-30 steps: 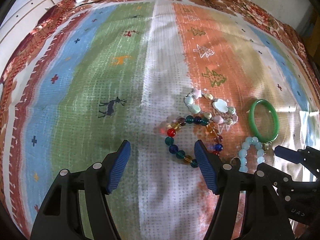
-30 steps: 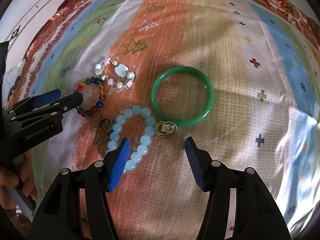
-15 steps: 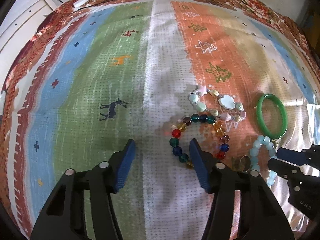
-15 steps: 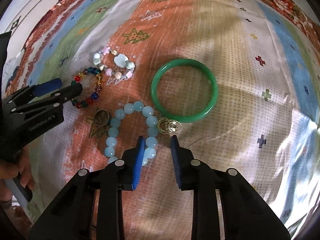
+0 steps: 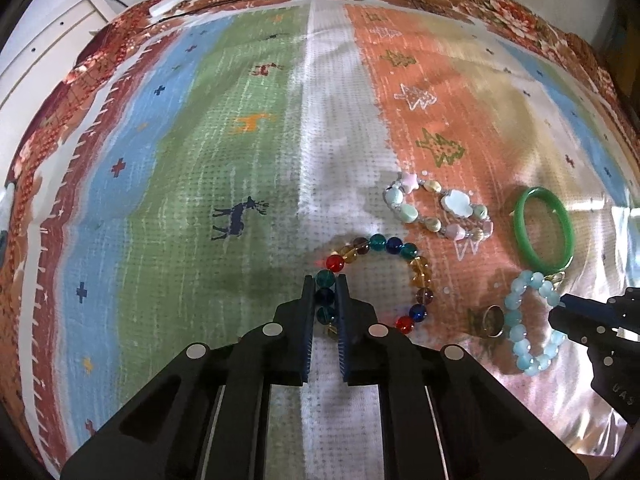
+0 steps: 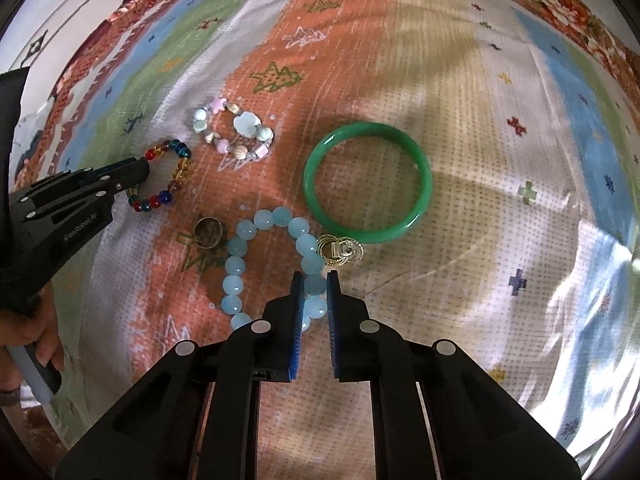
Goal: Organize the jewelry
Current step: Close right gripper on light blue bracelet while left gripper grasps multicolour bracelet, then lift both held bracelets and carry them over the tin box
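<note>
On the striped cloth [image 5: 240, 140] lies a bracelet of multicoloured glass beads [image 5: 420, 266]; my left gripper [image 5: 325, 280] is shut on its left side, with dark and teal beads pinched between the pads. From the right wrist view, that gripper [image 6: 140, 172] holds the same bracelet [image 6: 176, 160]. My right gripper [image 6: 314, 276] is shut on the light blue bead bracelet [image 6: 236, 266], with pale beads pressed between its blue pads. From the left wrist view, the right gripper [image 5: 558, 312] reaches in from the right onto the blue bracelet [image 5: 520, 330].
A green bangle [image 6: 372, 234] lies just beyond the blue bracelet, with a small gold ornament [image 6: 340, 250] touching both. A pastel shell-bead bracelet [image 6: 246, 124] and a brass ring [image 6: 210, 232] sit nearby. A hand [image 6: 36, 336] holds the left gripper's handle.
Both grippers went from wide open to shut. The left one closed on the multicoloured bracelet and the right one on the light blue bracelet. Neither hand shifted much.
</note>
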